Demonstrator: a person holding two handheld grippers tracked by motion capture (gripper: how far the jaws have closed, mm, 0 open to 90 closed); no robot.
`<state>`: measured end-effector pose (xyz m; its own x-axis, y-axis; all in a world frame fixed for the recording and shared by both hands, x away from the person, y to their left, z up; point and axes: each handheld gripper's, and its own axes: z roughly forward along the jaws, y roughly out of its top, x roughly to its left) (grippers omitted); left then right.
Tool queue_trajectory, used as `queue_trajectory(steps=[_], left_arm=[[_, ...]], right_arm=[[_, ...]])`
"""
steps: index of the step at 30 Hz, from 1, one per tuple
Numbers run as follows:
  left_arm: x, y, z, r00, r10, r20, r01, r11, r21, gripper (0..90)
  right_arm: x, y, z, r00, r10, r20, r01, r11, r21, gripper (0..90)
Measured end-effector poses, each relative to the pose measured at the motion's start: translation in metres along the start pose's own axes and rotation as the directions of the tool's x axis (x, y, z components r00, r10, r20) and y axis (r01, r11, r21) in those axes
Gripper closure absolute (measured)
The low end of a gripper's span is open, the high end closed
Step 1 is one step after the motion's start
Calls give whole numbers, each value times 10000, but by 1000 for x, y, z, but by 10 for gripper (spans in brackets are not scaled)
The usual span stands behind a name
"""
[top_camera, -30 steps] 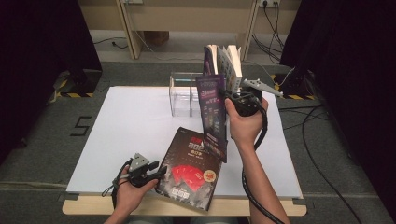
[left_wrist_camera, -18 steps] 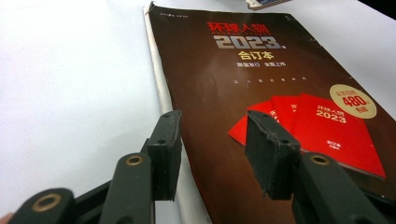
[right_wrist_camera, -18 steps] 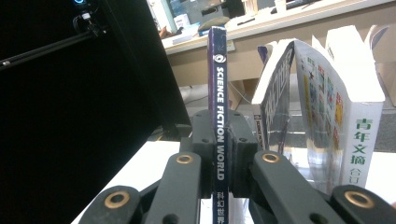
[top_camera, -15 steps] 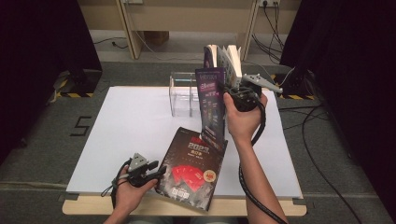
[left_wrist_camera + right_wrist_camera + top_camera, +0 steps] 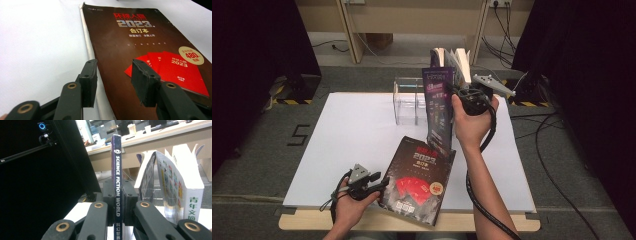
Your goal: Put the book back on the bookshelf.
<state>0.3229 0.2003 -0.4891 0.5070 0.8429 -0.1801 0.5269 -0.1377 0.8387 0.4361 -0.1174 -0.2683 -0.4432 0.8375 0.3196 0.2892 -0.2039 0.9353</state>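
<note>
Purple magazine [image 5: 116,182] lifted higher, right gripper [image 5: 117,202] clamping spine; left gripper [image 5: 113,80] half-open.

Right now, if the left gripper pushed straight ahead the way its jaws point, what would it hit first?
Most likely the dark 2023 magazine lying flat on the table: the open left gripper sits low, straddling its near left edge. Exact height is unclear.

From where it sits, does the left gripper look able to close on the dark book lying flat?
Probably yes: the left gripper is open, its jaws straddling the near spine edge of the dark book, with nothing between them and the book.
</note>
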Motion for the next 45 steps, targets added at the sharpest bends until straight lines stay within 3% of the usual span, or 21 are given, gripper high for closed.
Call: queue_trajectory(steps=[45], left_arm=[[2, 0, 0, 10000, -26, 60, 27, 10000, -25, 548]], right_arm=[[8, 11, 28, 9999, 68, 149, -63, 9994, -341, 848]])
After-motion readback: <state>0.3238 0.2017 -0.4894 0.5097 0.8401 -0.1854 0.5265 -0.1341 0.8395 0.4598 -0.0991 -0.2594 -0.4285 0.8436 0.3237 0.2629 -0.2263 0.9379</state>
